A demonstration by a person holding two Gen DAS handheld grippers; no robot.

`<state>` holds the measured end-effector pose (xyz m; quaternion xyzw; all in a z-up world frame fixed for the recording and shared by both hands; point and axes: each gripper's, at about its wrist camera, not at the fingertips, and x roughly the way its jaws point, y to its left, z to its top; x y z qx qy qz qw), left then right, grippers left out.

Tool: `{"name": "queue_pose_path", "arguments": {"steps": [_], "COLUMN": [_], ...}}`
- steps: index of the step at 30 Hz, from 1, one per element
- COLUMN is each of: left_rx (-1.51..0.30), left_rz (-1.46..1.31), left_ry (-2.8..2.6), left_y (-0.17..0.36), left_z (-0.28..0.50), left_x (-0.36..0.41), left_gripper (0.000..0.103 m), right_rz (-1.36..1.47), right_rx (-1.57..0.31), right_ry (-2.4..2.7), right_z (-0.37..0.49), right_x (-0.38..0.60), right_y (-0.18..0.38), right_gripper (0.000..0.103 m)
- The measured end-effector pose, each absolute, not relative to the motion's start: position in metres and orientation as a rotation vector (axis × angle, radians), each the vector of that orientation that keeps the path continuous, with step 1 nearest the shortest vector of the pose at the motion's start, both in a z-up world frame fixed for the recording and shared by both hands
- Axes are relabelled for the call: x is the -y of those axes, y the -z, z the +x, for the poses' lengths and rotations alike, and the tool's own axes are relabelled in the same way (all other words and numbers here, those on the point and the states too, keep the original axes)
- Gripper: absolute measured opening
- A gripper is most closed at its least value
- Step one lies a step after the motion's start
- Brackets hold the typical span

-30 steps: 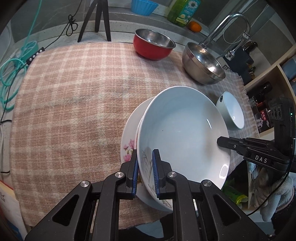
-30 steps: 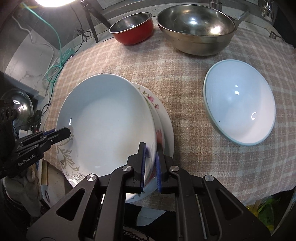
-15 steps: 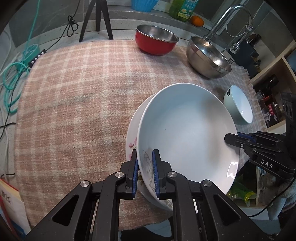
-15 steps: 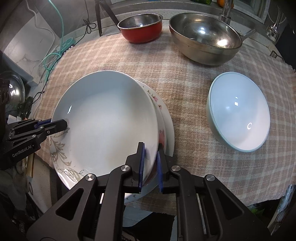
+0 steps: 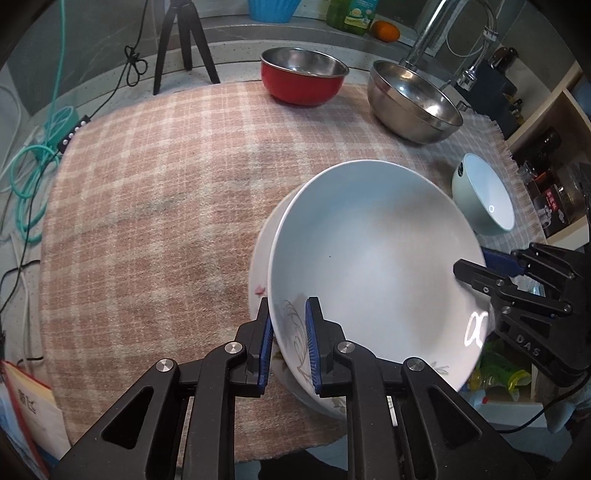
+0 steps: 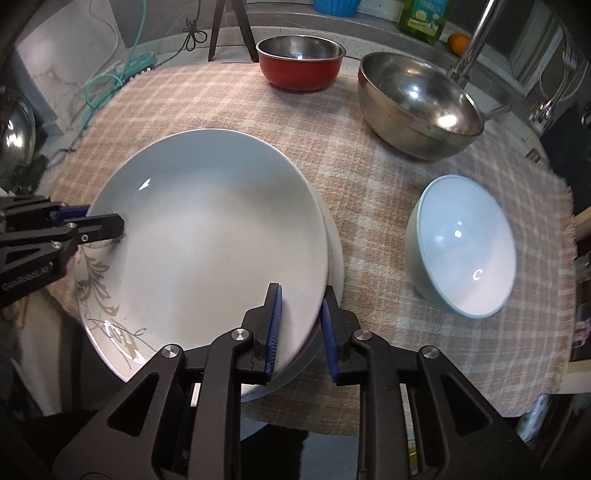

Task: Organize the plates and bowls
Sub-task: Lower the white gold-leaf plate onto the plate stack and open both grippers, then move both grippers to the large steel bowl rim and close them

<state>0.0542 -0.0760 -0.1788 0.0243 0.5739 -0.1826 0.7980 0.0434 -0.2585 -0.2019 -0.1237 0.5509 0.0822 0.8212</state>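
A white plate with a grey leaf pattern point(image 5: 369, 258) point(image 6: 214, 236) lies tilted on a flowered plate point(image 5: 258, 273) point(image 6: 334, 258) at the near edge of the checked cloth point(image 5: 166, 184). My left gripper point(image 5: 289, 343) point(image 6: 99, 218) grips the white plate's left rim, and its jaws are just starting to open. My right gripper point(image 6: 301, 314) point(image 5: 476, 266) straddles the opposite rim. Its jaws are opening, with the rim between the pads and a gap showing.
A pale green bowl point(image 6: 465, 247) stands right of the plates. A large steel bowl point(image 6: 417, 103) and a red bowl point(image 6: 299, 66) sit at the back. A tripod point(image 5: 184, 40), cables point(image 5: 33, 166) and a faucet point(image 5: 436, 29) border the cloth. Shelves point(image 5: 546, 118) stand at the right.
My right gripper's jaws have spread apart around the white plate's rim. The white plate now covers more of the flowered plate. My left gripper keeps its hold.
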Motion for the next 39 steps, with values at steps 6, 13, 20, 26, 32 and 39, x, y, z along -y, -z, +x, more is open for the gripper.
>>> {"name": "queue_pose_path", "arguments": {"steps": [6,13,20,26,32,39], "left_rx": [-1.214,-1.209,-1.167,-1.142,-1.103,-1.067], "left_rz": [0.079,0.064,0.064,0.018,-0.030,-0.064], "left_ry": [0.385,0.395,0.393,0.391,0.403,0.414], "left_y": [0.179,0.176,0.161,0.147,0.129,0.116], "left_z": [0.056,0.056,0.056,0.064,0.079,0.100], "left_x": [0.078,0.078,0.079,0.077,0.081,0.097], "left_gripper": [0.015,0.023,0.063,0.063,0.063,0.063], "right_rz": [-0.270,-0.231,-0.149,-0.083,-0.064,0.013], "right_rx": [-1.169,-1.153,-1.098,-1.053,-0.985,-0.967], "right_ry": [-0.179,-0.178,-0.190,-0.209,-0.198,-0.174], "right_z": [0.041,0.042,0.044,0.045,0.053,0.079], "right_x": [0.261,0.266,0.278,0.289,0.307,0.348], "right_y": [0.203,0.198,0.180,0.160,0.133,0.114], "right_gripper": [0.030,0.039,0.073,0.077,0.086,0.086]}}
